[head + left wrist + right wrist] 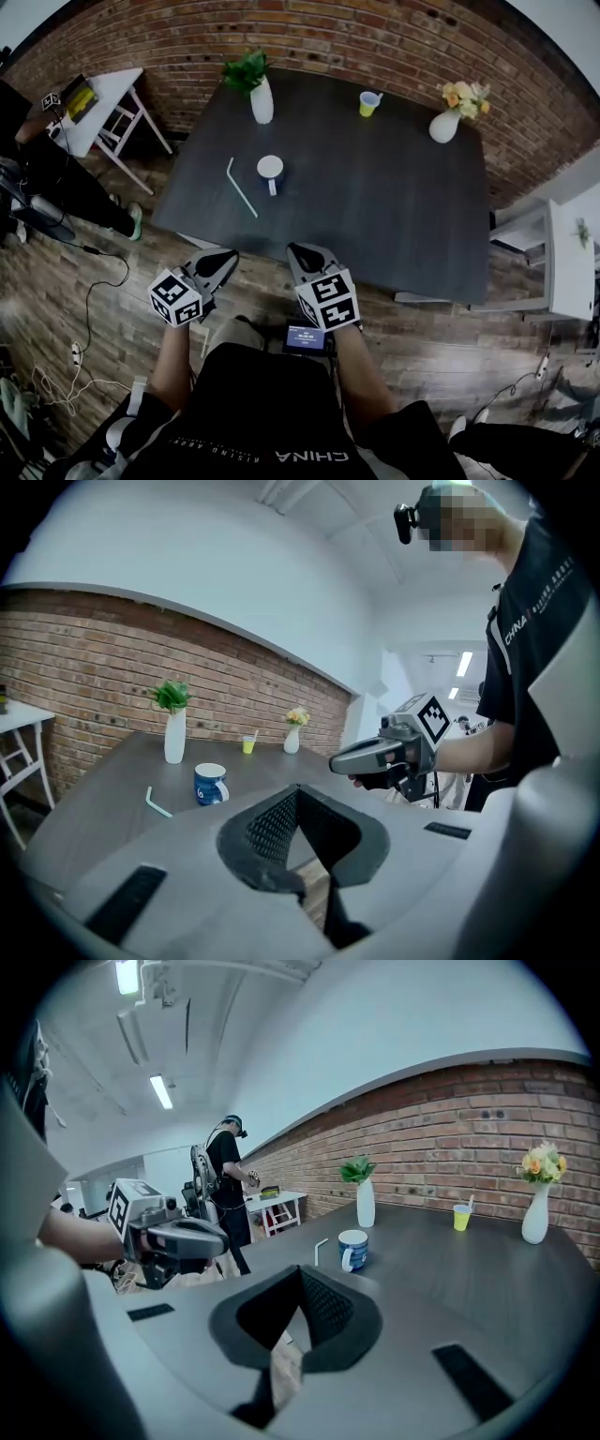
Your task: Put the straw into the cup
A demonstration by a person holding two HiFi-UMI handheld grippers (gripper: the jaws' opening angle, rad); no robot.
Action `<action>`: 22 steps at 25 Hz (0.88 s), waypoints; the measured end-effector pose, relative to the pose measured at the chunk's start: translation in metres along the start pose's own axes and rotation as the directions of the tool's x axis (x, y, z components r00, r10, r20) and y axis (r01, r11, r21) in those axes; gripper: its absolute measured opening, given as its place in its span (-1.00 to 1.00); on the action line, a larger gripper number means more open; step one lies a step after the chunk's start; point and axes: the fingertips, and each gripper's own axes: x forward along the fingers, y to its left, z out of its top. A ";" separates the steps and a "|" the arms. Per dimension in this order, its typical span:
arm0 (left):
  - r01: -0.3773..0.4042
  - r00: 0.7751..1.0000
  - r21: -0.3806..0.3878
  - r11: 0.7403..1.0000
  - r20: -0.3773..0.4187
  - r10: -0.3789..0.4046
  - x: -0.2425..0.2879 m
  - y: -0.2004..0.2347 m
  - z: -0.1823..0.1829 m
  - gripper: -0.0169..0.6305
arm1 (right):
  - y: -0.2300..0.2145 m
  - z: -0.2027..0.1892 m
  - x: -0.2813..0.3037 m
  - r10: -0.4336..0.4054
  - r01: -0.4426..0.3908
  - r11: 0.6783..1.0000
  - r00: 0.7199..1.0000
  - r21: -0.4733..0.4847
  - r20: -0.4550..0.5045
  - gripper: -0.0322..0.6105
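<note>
Both hand-held grippers hover off the near edge of the table, over the floor. In its own view the left gripper (298,791) has its jaws brought together at the tips with nothing between them. The right gripper (302,1272) likewise has its jaws closed and is empty. From the head view, the left gripper (225,256) and right gripper (296,250) sit side by side, tips aimed toward 12 o'clock at the table.

The table (394,206) is a dark grey matte slab. Taking its centre as the dial, the cup (270,169), a blue mug with a white inside, stands upright at about 9 o'clock. The straw (241,187), pale with a bent end, lies flat on the tabletop just beside the cup at its 8 o'clock and does not touch it. A white vase with a green plant (261,97) stands at 11 o'clock. A small yellow cup (369,103) is at 12 o'clock, and a white vase with flowers (445,124) is at 1 o'clock.

The brick wall (375,37) runs behind the far edge. The floor (103,309) is dark wood planking with cables (89,291) trailing at 8 o'clock. A white side table (105,94) stands at 10 o'clock and another white table (572,262) at 3 o'clock. In the right gripper view a second person (228,1180) stands by the side table under ceiling strip lights.
</note>
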 end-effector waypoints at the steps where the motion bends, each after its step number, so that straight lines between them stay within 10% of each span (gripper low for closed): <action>1: -0.002 1.000 -0.008 1.000 0.000 0.002 0.001 0.007 -0.001 -0.94 | -0.001 0.000 0.006 0.005 -0.005 1.000 1.000 0.000 -0.006 -0.88; 22: 0.228 0.973 0.080 0.970 -0.041 -0.225 0.056 0.166 0.040 -0.94 | -0.059 0.076 0.146 -0.139 0.140 0.988 0.990 0.066 -0.018 -0.88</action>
